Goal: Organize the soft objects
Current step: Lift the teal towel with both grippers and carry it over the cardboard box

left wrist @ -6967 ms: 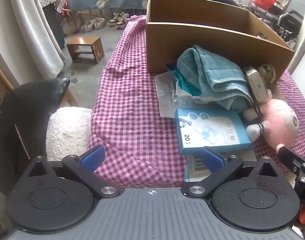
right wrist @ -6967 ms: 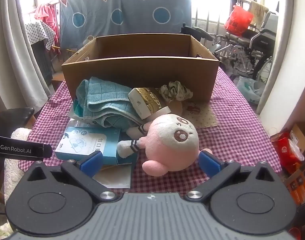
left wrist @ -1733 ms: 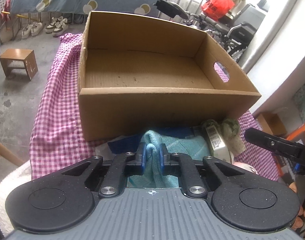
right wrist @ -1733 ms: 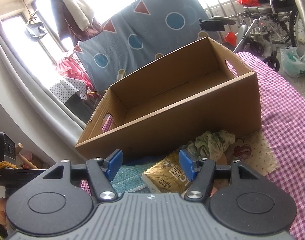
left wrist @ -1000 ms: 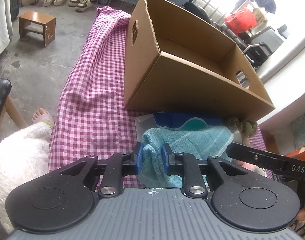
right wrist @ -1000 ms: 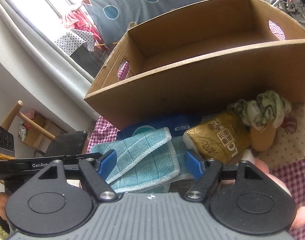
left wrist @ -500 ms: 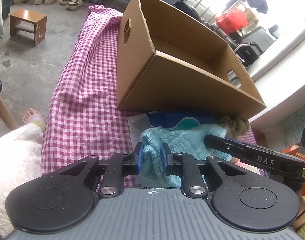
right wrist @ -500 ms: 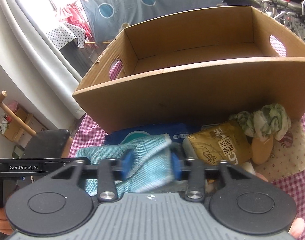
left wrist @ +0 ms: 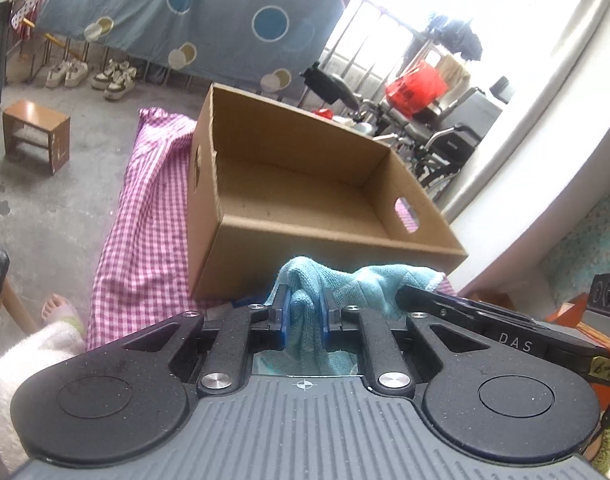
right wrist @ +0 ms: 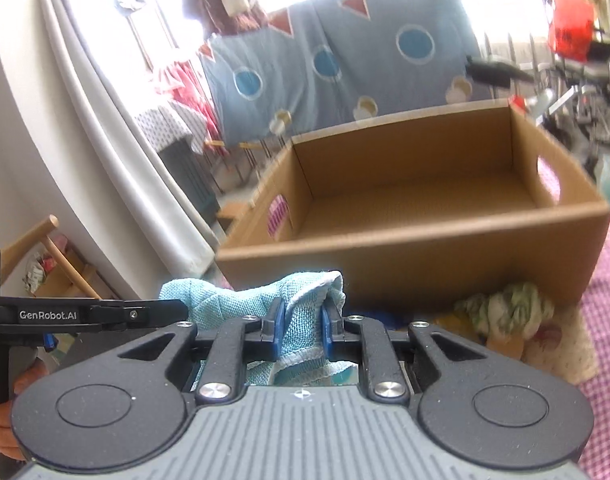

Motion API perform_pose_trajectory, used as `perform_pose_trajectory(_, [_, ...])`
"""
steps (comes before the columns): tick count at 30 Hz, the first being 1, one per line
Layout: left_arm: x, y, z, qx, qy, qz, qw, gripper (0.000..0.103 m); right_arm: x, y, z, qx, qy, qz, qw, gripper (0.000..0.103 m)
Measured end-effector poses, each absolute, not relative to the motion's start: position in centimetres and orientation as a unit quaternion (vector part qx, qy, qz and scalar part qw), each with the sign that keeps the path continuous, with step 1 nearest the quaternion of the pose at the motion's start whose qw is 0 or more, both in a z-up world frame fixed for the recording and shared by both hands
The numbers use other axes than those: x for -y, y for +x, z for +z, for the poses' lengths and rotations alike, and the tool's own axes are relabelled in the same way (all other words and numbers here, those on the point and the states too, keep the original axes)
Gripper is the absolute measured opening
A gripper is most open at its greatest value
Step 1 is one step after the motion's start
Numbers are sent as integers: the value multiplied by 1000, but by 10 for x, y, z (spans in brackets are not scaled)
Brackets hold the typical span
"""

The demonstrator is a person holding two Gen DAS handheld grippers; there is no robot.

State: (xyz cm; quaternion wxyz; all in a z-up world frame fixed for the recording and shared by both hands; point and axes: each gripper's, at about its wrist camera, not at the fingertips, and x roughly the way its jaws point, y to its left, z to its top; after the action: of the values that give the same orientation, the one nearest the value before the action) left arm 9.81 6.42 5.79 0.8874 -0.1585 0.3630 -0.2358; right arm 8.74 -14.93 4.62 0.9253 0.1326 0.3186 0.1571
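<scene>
A teal towel (left wrist: 369, 284) hangs stretched between both grippers, lifted in front of the near wall of an empty cardboard box (left wrist: 305, 240). My left gripper (left wrist: 303, 316) pinches a bunched fold of it, its jaws still closing tighter on the cloth. In the right wrist view my right gripper (right wrist: 299, 320) is shut on another fold of the towel (right wrist: 241, 300), just short of the box (right wrist: 425, 248). The items under the towel are hidden by the gripper bodies.
A green-and-white cloth bundle (right wrist: 505, 312) lies at the box's right front corner on the pink checked tablecloth (left wrist: 145, 240). A wooden stool (left wrist: 35, 136) and shoes stand on the floor at left, a wheelchair (left wrist: 445, 140) behind the box. A person's foot (left wrist: 55, 306) shows at lower left.
The right gripper closed on the towel, then both grippers rose together, lifting the towel off the pile to about the box's front rim. The views tilted up toward the box opening.
</scene>
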Motion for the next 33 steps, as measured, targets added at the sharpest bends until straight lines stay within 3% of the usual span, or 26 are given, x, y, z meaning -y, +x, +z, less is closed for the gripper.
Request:
perform_pose_trajectory(8, [-49, 145, 120, -294, -138, -244, 914, 12, 156, 110, 117, -224, 90, 179, 954, 20])
perform_pose_trajectory(15, [-28, 243, 117, -320, -112, -206, 918, 12, 171, 222, 139, -265, 96, 189, 941, 20])
perform_pose_trajectory(24, [-11, 350, 59, -400, -65, -145, 902, 12, 164, 365, 77, -382, 126, 177, 898, 20])
perform_pose_trajectory(33, [11, 378, 33, -420, 7, -111, 901, 15, 159, 427, 16, -443, 142, 159, 871, 20])
